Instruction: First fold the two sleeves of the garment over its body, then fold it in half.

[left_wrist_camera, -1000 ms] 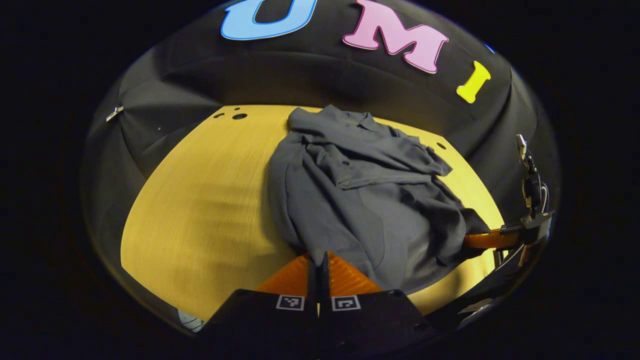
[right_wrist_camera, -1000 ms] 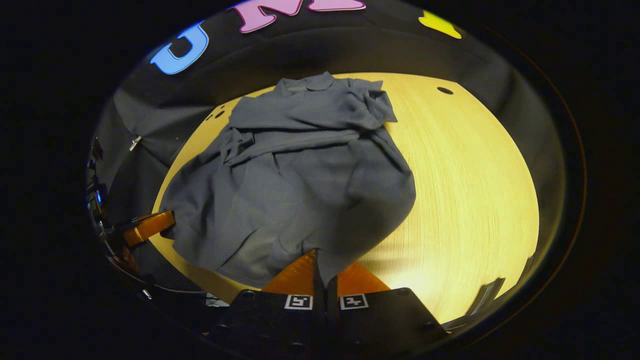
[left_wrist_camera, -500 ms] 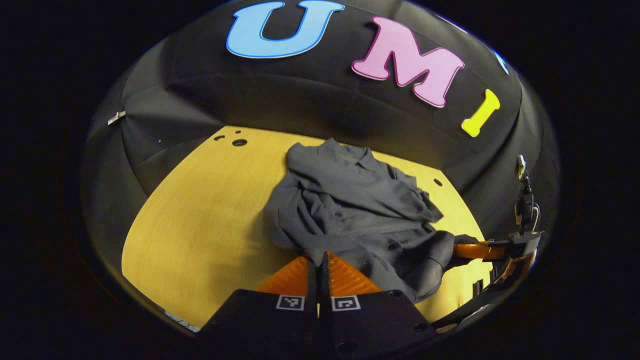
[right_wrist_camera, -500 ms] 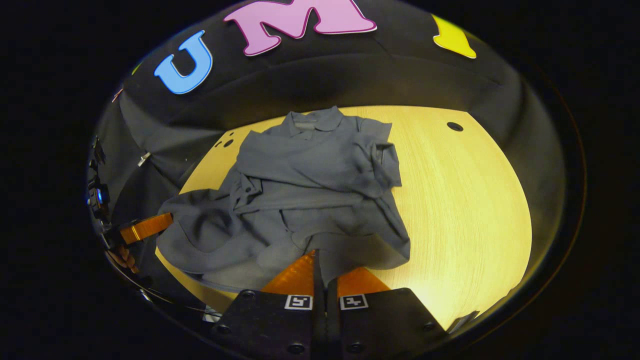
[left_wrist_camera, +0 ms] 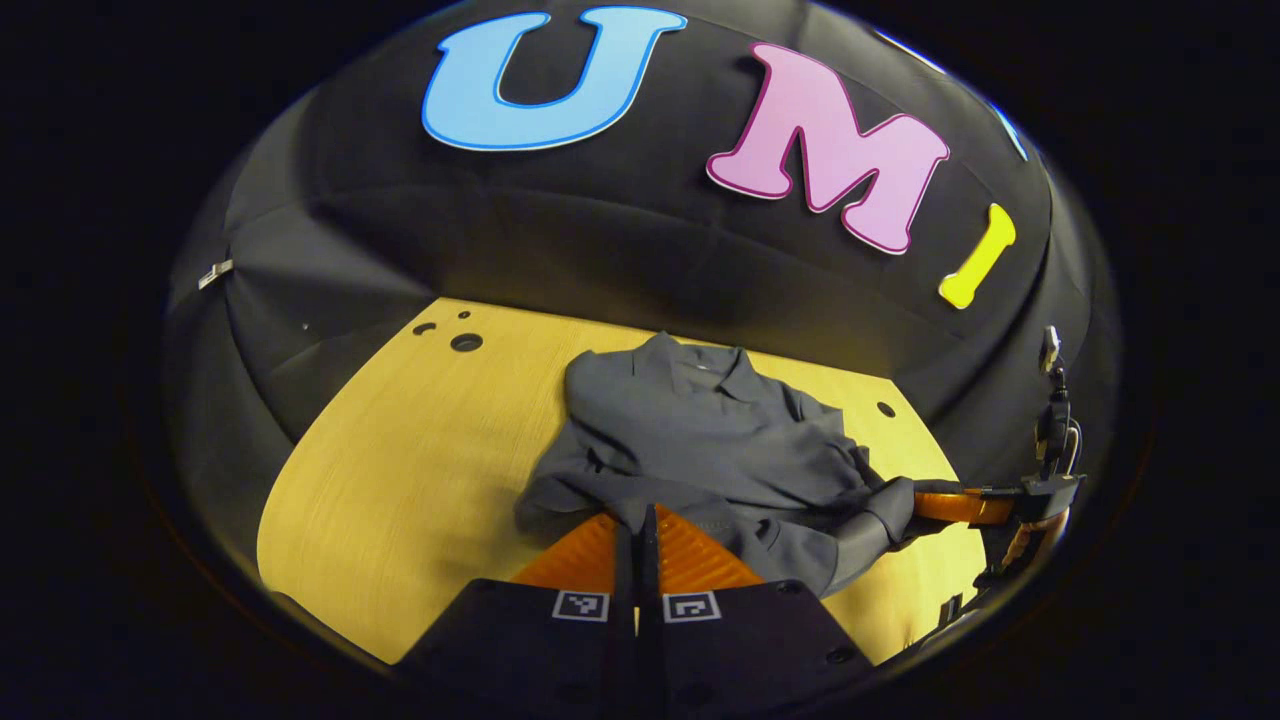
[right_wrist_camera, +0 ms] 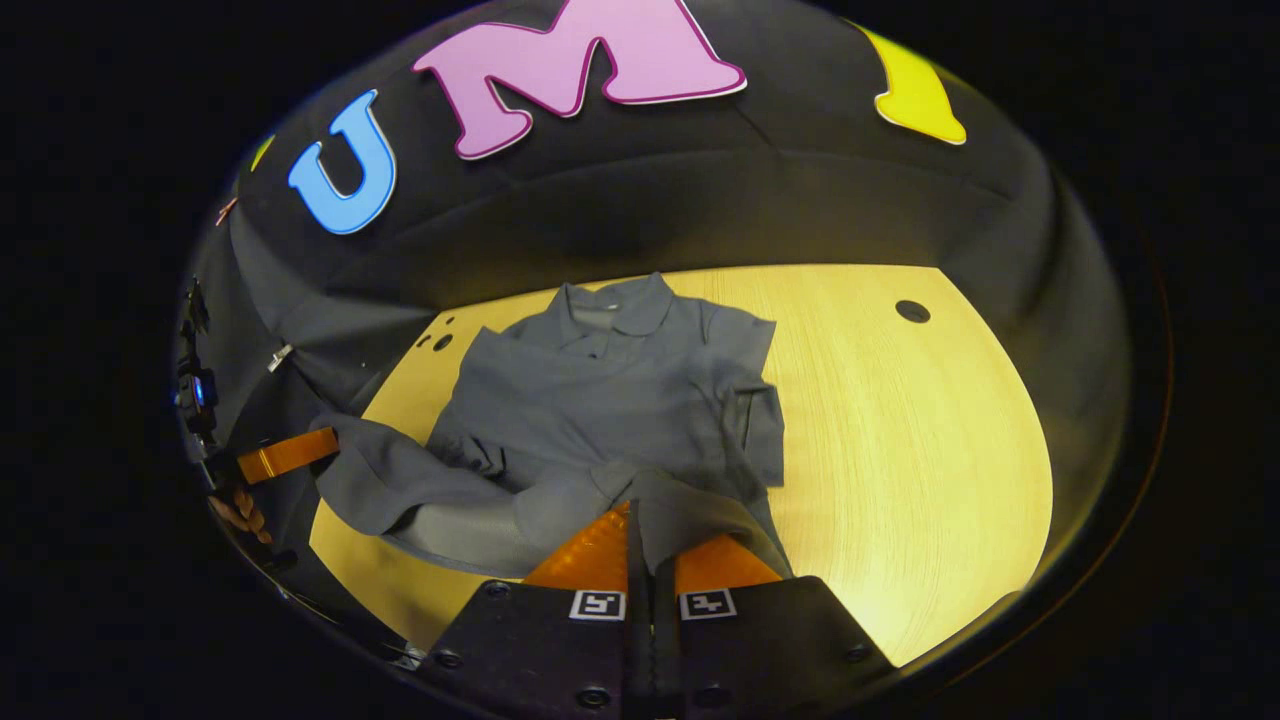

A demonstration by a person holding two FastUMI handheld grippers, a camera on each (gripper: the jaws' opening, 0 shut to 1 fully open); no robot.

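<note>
- Sleeves lie folded over the dark grey collared shirt (right_wrist_camera: pixel 610 400), which rests on the yellow wooden table (right_wrist_camera: pixel 920 440).
- Left gripper (left_wrist_camera: pixel 637 520) and right gripper (right_wrist_camera: pixel 637 520) each pinch its near hem.
- Half-fold appears underway, hem not yet at collar.

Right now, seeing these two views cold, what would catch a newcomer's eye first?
Most striking is the dark grey collared shirt bunched mid-fold on the yellow wooden table, collar toward the booth wall. Next, both grippers pinch its near hem: the right gripper at the bottom of its own view, the left gripper likewise, each shut on the cloth.
</note>
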